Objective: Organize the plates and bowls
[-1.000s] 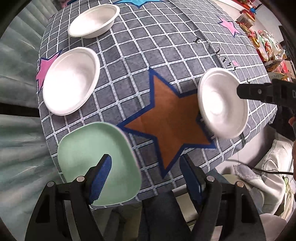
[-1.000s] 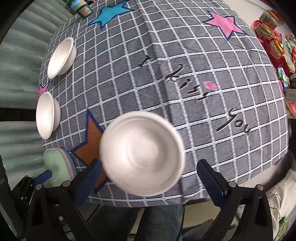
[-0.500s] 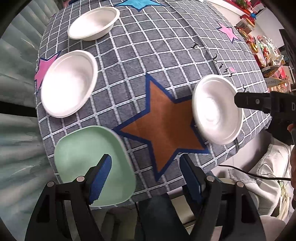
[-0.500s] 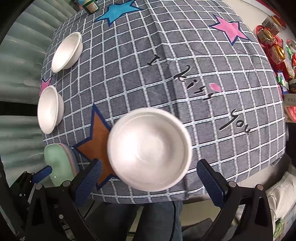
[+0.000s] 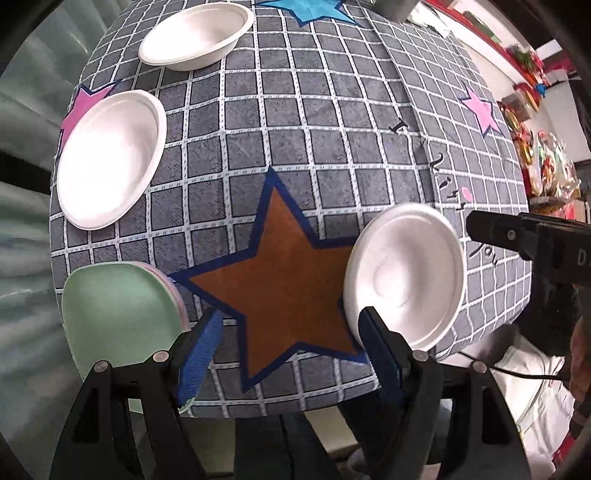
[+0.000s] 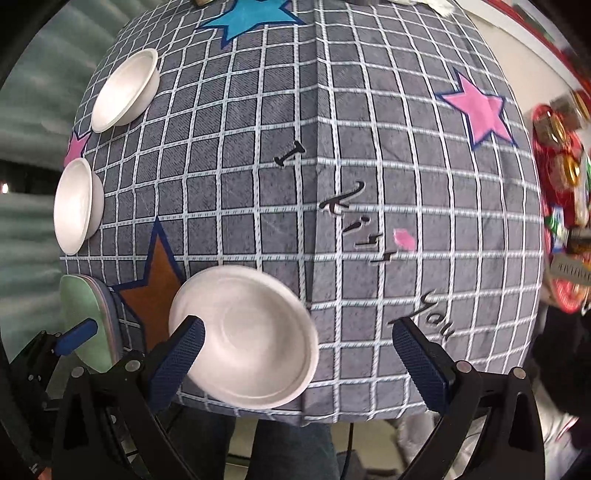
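Three white bowls sit on the grey checked tablecloth: one near the front edge, also in the right wrist view, one at mid left and one at the far left. A green plate on a pink one lies at the front left corner. My left gripper is open and empty over the brown star, between the plates and the near bowl. My right gripper is open and empty, its left finger at the near bowl's left rim.
The table's front edge is just ahead of both grippers. Red trays with packaged items stand off the table to the right. A pale green curtain hangs on the left. The right gripper's body shows in the left wrist view.
Both grippers have moved in closer over the table. The near bowl now lies toward the left finger of the right gripper instead of centred between its fingers. Nothing was grasped.
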A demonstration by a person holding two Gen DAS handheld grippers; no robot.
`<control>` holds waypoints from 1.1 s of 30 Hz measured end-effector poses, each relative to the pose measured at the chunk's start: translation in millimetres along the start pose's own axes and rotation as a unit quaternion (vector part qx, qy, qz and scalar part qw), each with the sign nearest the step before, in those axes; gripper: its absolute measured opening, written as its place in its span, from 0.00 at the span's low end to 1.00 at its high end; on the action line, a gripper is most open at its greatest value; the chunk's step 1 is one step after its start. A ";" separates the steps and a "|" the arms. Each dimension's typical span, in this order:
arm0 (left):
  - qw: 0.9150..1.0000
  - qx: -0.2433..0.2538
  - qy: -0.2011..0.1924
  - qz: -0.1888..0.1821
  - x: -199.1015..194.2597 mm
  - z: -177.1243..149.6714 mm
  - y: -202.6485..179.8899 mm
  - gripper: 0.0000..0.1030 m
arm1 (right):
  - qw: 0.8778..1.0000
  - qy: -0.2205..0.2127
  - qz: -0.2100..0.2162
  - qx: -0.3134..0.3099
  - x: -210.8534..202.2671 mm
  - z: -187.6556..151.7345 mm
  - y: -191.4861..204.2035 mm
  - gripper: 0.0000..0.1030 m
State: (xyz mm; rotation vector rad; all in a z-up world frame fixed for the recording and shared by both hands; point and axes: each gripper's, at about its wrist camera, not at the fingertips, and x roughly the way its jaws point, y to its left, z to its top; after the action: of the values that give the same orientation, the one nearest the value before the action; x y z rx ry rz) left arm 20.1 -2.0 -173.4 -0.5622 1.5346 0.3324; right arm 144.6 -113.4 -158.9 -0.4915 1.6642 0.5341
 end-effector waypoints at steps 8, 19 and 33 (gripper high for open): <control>0.999 -0.012 -0.038 0.002 -26.3 22.3 11.3 0.77 | 1.000 -0.012 -0.002 -0.008 -9.4 14.7 5.0 0.99; 0.996 -0.033 -0.074 0.031 -52.1 54.9 96.1 0.77 | 1.000 -0.026 0.011 -0.008 -2.2 25.9 61.5 0.99; 0.993 -0.078 -0.038 0.085 -13.1 88.3 213.6 0.77 | 0.999 -0.004 0.021 -0.041 44.9 77.2 174.4 0.99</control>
State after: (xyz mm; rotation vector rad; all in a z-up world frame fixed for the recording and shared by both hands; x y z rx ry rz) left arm -21.0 224.9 -193.9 -0.5356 1.4932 0.6030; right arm 95.2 71.4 -201.0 -0.5132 1.6522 0.6360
